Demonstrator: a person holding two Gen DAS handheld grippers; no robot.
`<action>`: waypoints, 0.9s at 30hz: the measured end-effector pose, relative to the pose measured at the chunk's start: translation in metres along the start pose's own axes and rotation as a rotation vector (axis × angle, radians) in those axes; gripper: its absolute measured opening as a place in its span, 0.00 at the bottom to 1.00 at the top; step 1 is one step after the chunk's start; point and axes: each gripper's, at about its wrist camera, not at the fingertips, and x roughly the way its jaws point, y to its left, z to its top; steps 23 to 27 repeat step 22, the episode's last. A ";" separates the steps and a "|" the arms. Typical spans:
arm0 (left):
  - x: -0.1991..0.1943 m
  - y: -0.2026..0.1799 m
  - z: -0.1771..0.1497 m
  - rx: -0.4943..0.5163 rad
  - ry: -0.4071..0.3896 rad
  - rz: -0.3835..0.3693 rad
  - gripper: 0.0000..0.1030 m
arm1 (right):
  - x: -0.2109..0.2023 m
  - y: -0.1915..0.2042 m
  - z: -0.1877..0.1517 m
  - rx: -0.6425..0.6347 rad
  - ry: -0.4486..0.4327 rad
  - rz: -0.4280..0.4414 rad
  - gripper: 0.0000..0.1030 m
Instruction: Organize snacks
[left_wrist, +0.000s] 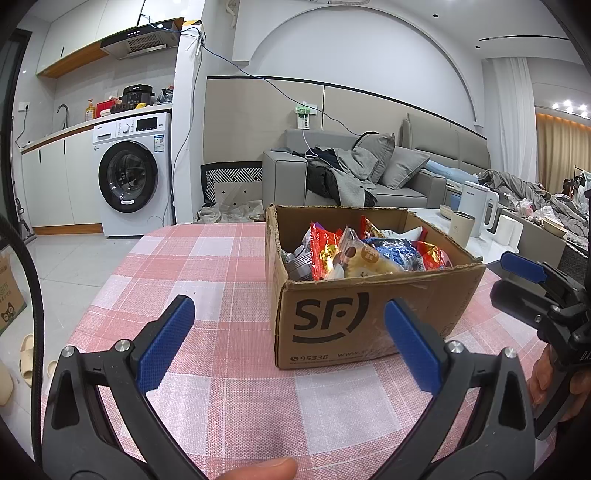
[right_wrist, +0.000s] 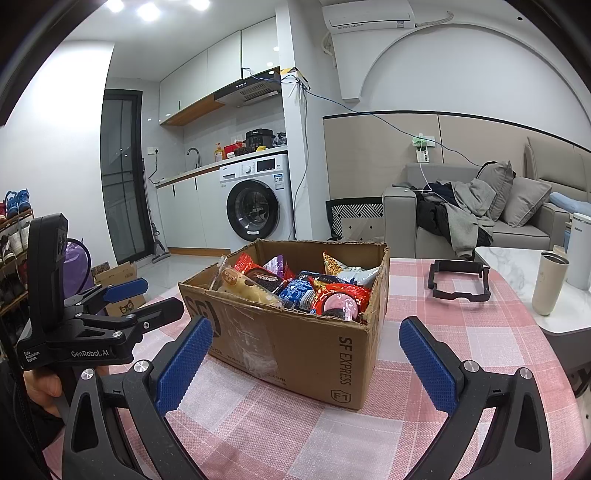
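A brown SF Express cardboard box (left_wrist: 369, 317) stands on the pink checked tablecloth (left_wrist: 207, 273), holding several snack packets (left_wrist: 354, 251): red, blue, cream and silver wrappers. The box (right_wrist: 306, 343) and its snacks (right_wrist: 295, 288) also show in the right wrist view. My left gripper (left_wrist: 288, 343) is open and empty, just in front of the box's near left corner. My right gripper (right_wrist: 306, 362) is open and empty, in front of the box's near corner. Each gripper shows in the other's view: the right one (left_wrist: 532, 280) and the left one (right_wrist: 144, 299).
A black rectangular frame (right_wrist: 458, 284) lies on the tablecloth right of the box. A cream tumbler (right_wrist: 550, 284) and a white kettle (left_wrist: 476, 206) stand on a marble side table. A grey sofa and a washing machine (left_wrist: 129, 173) are behind. The table's left edge drops to the floor.
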 end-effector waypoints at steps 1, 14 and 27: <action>0.000 0.000 0.000 0.000 0.000 0.000 0.99 | 0.000 0.000 0.000 0.000 0.000 0.000 1.00; 0.000 0.000 -0.001 0.000 0.001 0.001 0.99 | 0.001 0.000 0.000 -0.001 0.002 -0.001 1.00; 0.000 0.000 -0.001 -0.001 -0.002 0.005 0.99 | 0.001 0.000 0.000 -0.001 0.002 -0.001 1.00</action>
